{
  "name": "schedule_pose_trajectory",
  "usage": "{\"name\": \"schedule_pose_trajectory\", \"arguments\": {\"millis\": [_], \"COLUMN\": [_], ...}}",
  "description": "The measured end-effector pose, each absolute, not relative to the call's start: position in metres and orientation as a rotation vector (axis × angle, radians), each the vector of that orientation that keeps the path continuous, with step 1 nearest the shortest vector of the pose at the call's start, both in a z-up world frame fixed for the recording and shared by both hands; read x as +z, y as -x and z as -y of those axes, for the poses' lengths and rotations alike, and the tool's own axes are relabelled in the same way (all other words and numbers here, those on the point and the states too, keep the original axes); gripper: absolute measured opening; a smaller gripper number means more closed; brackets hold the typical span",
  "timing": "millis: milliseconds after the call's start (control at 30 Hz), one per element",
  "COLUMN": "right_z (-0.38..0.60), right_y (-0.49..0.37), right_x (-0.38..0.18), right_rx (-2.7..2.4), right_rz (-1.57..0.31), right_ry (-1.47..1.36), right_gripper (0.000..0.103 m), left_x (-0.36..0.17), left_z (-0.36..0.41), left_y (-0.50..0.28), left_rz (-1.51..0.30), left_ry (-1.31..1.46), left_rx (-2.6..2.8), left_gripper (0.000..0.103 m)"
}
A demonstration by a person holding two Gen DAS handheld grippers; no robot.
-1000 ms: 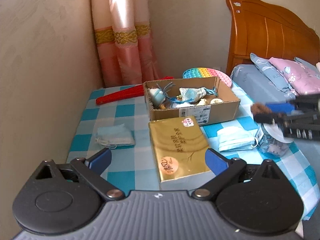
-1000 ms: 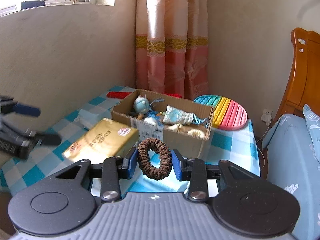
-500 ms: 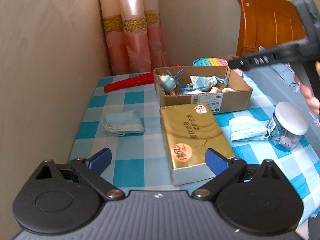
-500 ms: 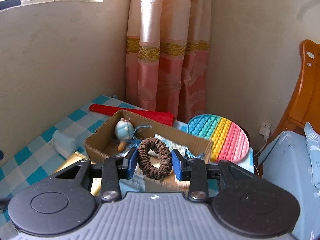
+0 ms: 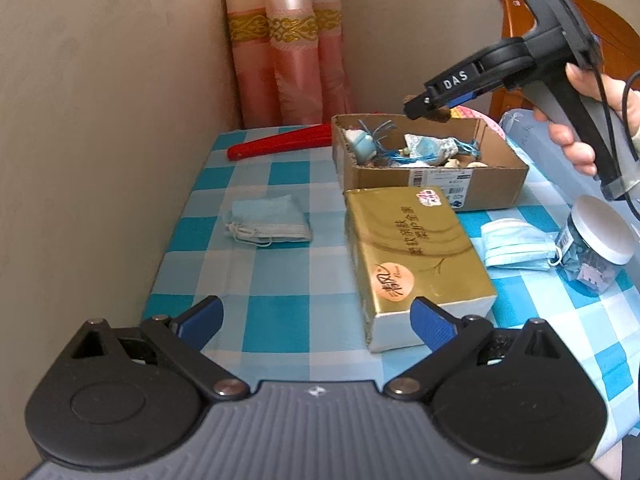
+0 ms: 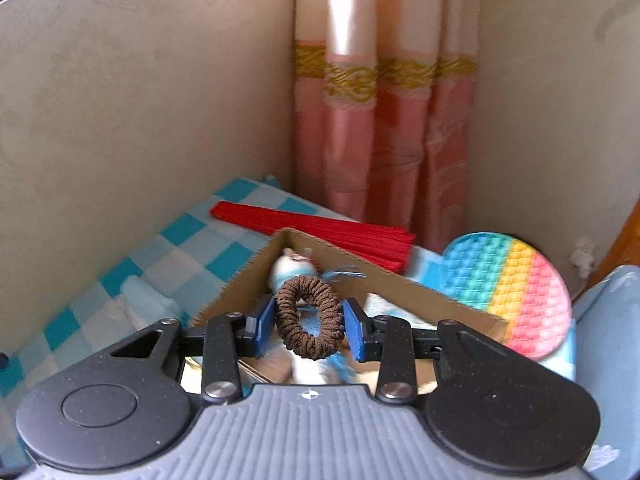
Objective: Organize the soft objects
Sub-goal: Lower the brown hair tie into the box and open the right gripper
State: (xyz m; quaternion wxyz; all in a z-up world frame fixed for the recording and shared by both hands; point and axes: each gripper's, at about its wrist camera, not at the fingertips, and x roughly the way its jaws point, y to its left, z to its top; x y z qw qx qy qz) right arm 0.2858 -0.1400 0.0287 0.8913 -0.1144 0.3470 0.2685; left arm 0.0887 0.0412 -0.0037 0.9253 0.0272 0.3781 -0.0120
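**Corner table, hair tie over the box: release step**

The work surface is a table under a blue-and-white checked cloth (image 5: 256, 276), set in a room corner with plain walls and a pink curtain (image 6: 384, 128).

Right gripper (image 6: 309, 326): its two blue pads are clamped on a brown hair tie (image 6: 309, 318), which stands upright between them. The hair tie hangs above the open cardboard box (image 5: 430, 176), over the small soft items already inside it. In the left wrist view the fingertips sit over the box's far side.

Left gripper (image 5: 316, 320): fingers wide apart, empty, held back at the near edge of the table.

Recommended procedure, as a judgement from this position:
1. Lower the hair tie below the box rim before letting go; it is light and springy and may bounce out.
2. Open the pads fully, then lift straight up.

Around the box: a gold tissue pack (image 5: 416, 260) touching its front wall, one folded face mask (image 5: 268, 222) to the left, another face mask (image 5: 516, 250) to the right, a white-lidded jar (image 5: 596, 248), a red folded fan (image 5: 280, 146) and a rainbow pop mat (image 6: 508, 292) behind.
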Motion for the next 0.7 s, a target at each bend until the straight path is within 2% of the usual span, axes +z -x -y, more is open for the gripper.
{"name": "schedule_pose_trajectory", "arguments": {"millis": [33,133,233,400,700], "right_z": [0.137,0.13,0.132,0.152,0.194], "right_y": [-0.288,-0.291,-0.284,-0.27,-0.223], "right_x": [0.028,0.027,0.027,0.031,0.035], "right_rx": [0.574,0.616,0.608,0.578,0.52], "right_rz": [-0.73,-0.757,-0.743,-0.747,-0.744], "right_ry": [0.225,0.199,0.195,0.14,0.192], "right_gripper": [0.048,0.08,0.092,0.103,0.103], "left_x": [-0.004,-0.005,-0.004,-0.004,-0.003], "left_z": [-0.043,-0.047,-0.049,-0.049,-0.049], "left_y": [-0.089,-0.09,-0.089,-0.089,-0.089], "left_rz": [-0.778,-0.782,-0.777,-0.775,-0.768], "left_ry": [-0.052,-0.039,-0.036,-0.03,-0.019], "left_rx": [-0.018,-0.003,-0.003,-0.01,-0.013], "left_gripper": [0.1,0.1,0.1,0.1,0.1]}}
